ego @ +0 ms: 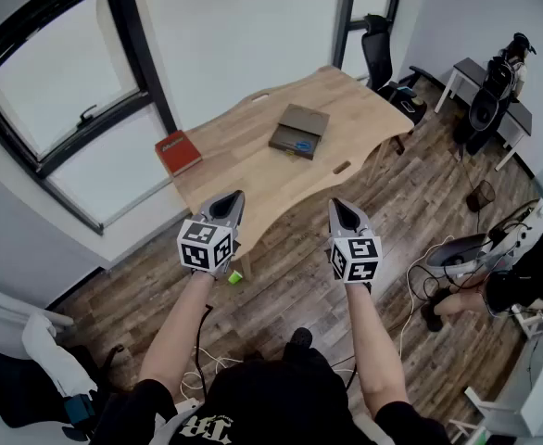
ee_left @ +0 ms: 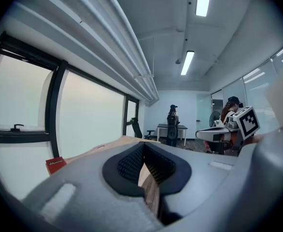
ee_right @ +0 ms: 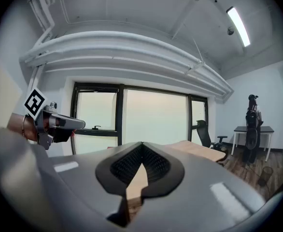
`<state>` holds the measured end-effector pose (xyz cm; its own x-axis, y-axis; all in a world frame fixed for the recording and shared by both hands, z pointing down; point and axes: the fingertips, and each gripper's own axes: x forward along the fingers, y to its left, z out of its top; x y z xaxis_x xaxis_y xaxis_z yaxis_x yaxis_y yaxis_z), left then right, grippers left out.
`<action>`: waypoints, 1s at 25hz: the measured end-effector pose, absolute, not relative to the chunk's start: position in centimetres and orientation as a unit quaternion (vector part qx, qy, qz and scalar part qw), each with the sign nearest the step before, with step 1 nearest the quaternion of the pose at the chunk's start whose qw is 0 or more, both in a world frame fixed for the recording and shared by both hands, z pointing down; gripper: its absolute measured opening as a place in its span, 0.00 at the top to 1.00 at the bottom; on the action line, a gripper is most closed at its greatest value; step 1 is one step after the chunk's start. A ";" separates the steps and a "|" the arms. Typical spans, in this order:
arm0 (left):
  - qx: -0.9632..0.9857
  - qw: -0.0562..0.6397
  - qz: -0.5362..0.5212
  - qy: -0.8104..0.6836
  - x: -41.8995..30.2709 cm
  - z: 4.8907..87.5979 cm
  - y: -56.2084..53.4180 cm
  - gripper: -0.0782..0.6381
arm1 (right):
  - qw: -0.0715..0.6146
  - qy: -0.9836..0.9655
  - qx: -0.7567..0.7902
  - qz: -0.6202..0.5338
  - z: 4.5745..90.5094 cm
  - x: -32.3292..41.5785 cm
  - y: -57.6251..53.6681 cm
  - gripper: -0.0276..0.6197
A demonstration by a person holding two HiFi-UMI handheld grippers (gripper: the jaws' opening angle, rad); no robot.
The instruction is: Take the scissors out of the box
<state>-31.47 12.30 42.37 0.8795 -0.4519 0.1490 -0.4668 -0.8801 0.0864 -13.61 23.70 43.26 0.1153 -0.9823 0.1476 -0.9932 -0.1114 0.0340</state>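
The left gripper (ego: 233, 197) and right gripper (ego: 335, 204) are pressed together, empty. The box (ego: 299, 130) lies well ahead of them on the surface (ego: 253, 174)

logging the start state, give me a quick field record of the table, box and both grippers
table: wooden, ahead of both grippers
box: on the table, near its middle, nothing touching it
red book: at the table's left edge
scissors: cannot be made out
left gripper: shut, empty, held in the air
right gripper: shut, empty, held in the air
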 end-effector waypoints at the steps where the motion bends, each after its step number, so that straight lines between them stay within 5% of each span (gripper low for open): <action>1: 0.968 0.060 0.063 -0.237 -31.4 42.4 12.4 0.89 | 0.061 -0.664 0.744 0.044 43.4 -13.6 23.9 0.95; 25: 0.969 0.074 0.067 -0.227 -20.8 43.7 14.7 0.89 | 0.066 -0.682 0.726 0.054 45.1 -4.4 24.5 0.95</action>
